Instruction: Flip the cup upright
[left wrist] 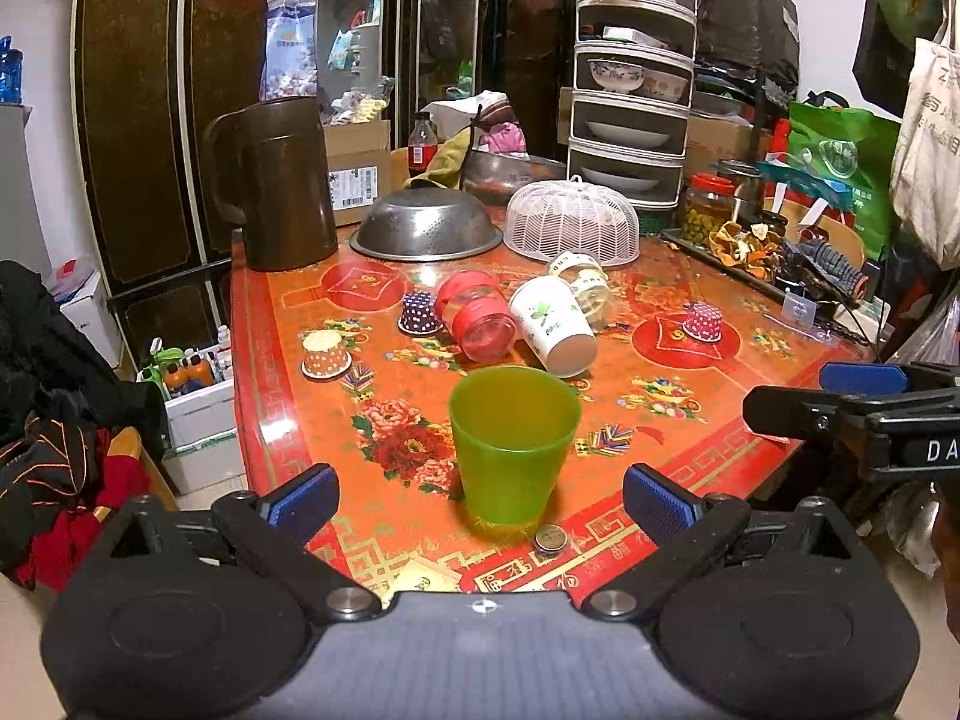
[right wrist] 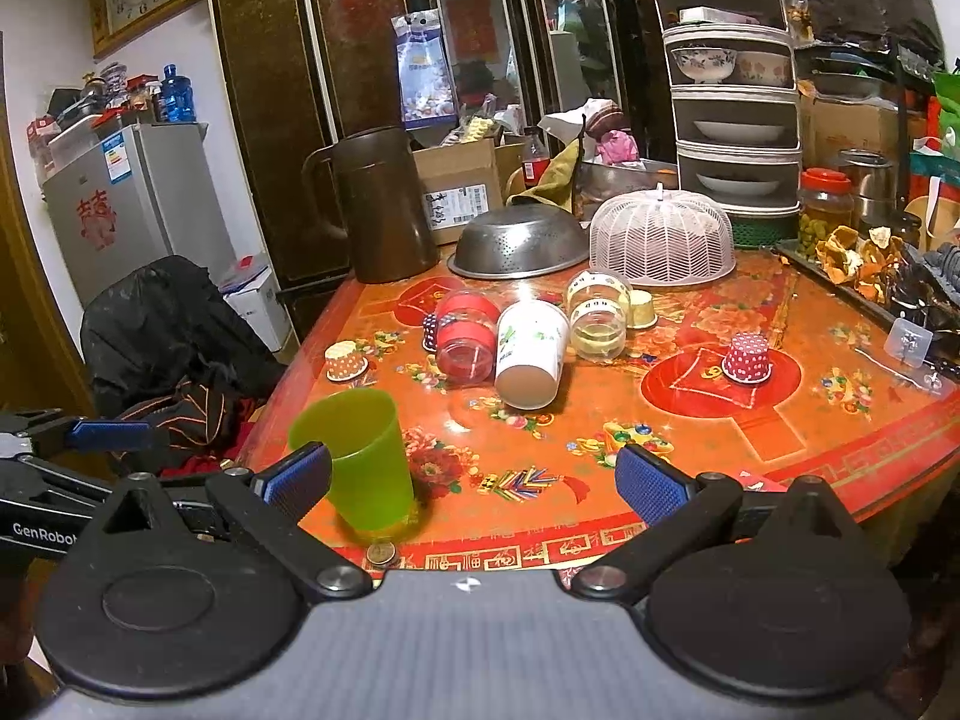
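Note:
A green translucent plastic cup (left wrist: 513, 441) stands upright, mouth up, near the front edge of the red patterned table (left wrist: 708, 438). My left gripper (left wrist: 480, 501) is open, its blue pads on either side of the cup and a little nearer to me, not touching it. In the right wrist view the cup (right wrist: 360, 459) stands at the left, just behind the left pad (right wrist: 297, 474). My right gripper (right wrist: 474, 480) is open and empty over the table's front edge. A white paper cup (left wrist: 555, 324), a red clear cup (left wrist: 477, 315) and a yellowish clear cup (left wrist: 585, 282) lie on their sides mid-table.
Small dotted paper cups stand upside down: orange (left wrist: 324, 354), purple (left wrist: 418, 312), red (left wrist: 702, 321). A coin (left wrist: 550, 539) lies by the green cup. A brown jug (left wrist: 282, 186), steel colander (left wrist: 426, 228), white mesh cover (left wrist: 573, 222) and a tiered rack (left wrist: 630, 78) stand behind.

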The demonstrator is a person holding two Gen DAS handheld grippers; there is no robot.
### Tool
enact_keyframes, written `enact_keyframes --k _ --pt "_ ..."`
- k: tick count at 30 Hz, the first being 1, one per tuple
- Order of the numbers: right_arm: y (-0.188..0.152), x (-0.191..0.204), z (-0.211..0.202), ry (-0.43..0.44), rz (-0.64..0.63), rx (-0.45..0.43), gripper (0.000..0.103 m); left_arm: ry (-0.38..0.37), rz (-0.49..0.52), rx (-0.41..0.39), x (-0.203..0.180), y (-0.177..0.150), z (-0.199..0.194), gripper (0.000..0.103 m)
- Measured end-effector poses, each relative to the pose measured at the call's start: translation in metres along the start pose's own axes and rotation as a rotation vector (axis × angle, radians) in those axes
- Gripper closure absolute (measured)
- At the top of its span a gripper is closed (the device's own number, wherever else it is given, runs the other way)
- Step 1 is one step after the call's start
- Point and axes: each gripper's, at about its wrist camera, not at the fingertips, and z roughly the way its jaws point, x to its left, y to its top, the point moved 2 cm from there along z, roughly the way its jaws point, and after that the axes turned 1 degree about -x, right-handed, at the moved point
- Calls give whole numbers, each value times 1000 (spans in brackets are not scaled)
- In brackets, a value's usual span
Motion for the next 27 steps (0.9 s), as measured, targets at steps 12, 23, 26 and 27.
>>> enact_keyframes --k 12,23,26,27 --pt "1 0 0 9 -7 -3 1 -3 -6 7 -1 0 2 1" --pt "1 0 0 15 -8 -3 1 0 -11 15 0 0 5 1" --pt "1 1 1 17 -12 -3 1 -2 -8 16 0 -1 6 1" --pt "1 1 1 18 -12 -3 1 -1 -7 17 -1 -1 6 1"
